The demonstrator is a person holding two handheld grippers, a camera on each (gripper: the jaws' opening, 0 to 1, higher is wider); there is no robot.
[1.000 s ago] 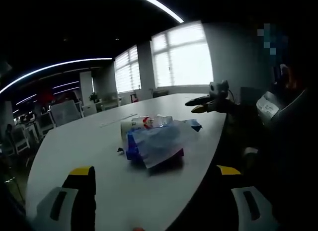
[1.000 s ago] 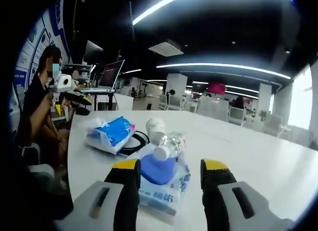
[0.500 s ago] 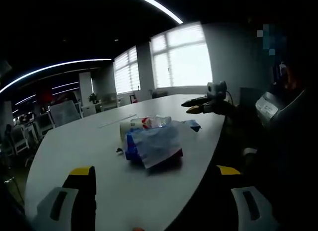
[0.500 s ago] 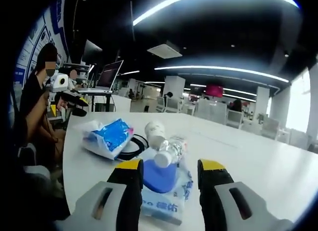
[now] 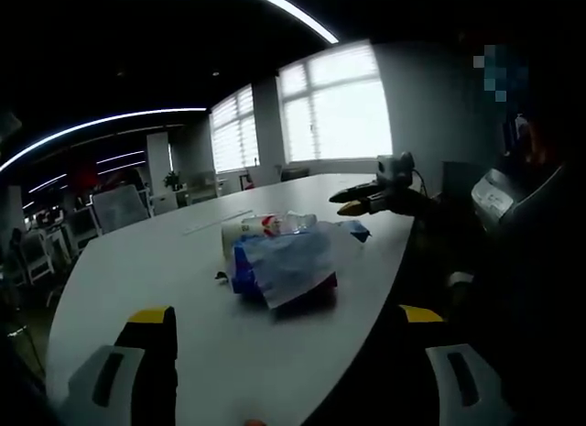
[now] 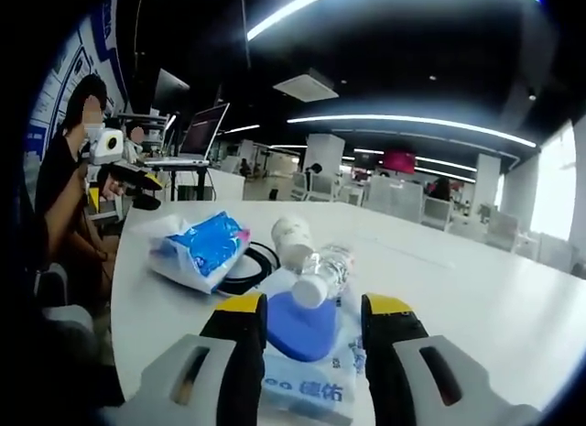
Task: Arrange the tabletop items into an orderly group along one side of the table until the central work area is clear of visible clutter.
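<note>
Broadly, the white tabletop (image 5: 183,289) spreads from 9 to 3 o'clock in both views, its curved edge running along the person's side. On it, in the left gripper view, a small pile of items sits just past centre: a blue and white tissue pack (image 5: 284,266) in front, a clear plastic bottle (image 5: 284,224) lying behind it at 12 o'clock. In the right gripper view the same pack (image 6: 201,247) lies at 10 o'clock beside a black cable loop (image 6: 247,266), with the bottle (image 6: 320,272) and a white cup (image 6: 293,238) near centre. A second flat blue packet (image 6: 307,353) lies at 6 o'clock. The right gripper (image 6: 302,339) stands part open, its jaws either side of that packet, holding nothing. The left gripper (image 5: 284,330) hangs wide open and empty at 6 o'clock, well short of the pile.
</note>
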